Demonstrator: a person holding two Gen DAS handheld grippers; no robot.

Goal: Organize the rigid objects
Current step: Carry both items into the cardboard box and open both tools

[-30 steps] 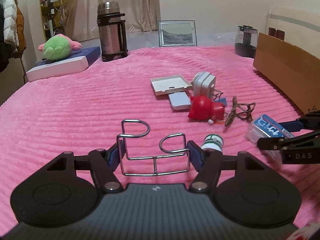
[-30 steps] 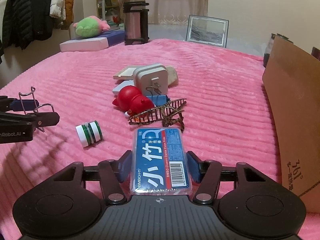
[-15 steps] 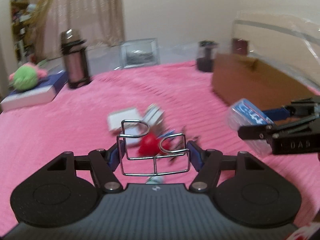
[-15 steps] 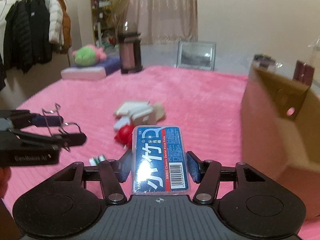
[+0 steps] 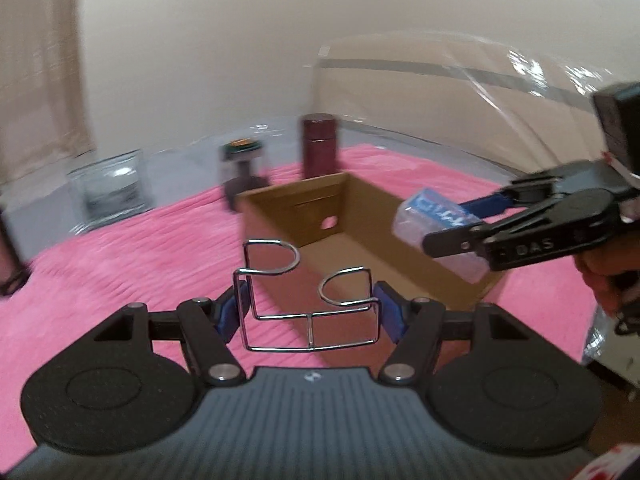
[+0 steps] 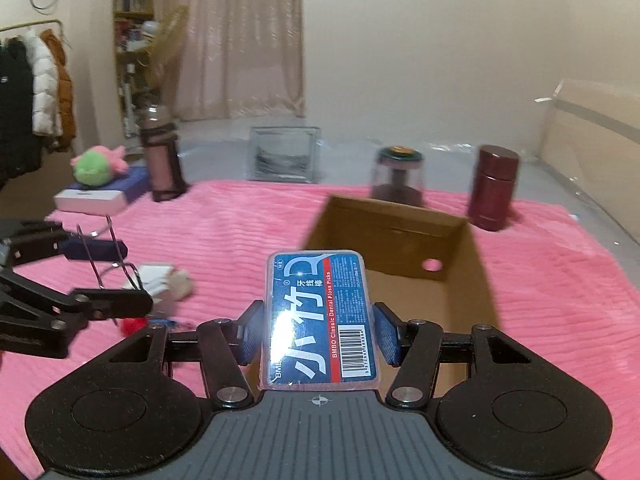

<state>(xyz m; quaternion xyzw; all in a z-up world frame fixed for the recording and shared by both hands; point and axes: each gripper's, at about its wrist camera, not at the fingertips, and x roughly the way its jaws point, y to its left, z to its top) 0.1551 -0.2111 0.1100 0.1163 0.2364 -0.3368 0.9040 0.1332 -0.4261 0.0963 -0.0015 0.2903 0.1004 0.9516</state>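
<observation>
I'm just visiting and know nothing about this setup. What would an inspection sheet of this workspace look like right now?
Surface: pink ribbed blanket.
Job's things: open cardboard box, nothing visible inside; wire rack; blue floss-pick box.
Clutter: blurred pile on the blanket with a white item and a red item.
Grippers: left hand-held gripper clamps the wire rack; right hand-held gripper clamps the floss-pick box; both are held near the cardboard box.
Cables: nothing seen.
Surroundings: dark red flask, tall thermos, framed picture, green plush, hanging coats.

Pink ribbed blanket [image 6: 248, 216], open cardboard box [image 6: 400, 220]; maroon flask [image 6: 494, 188]
</observation>
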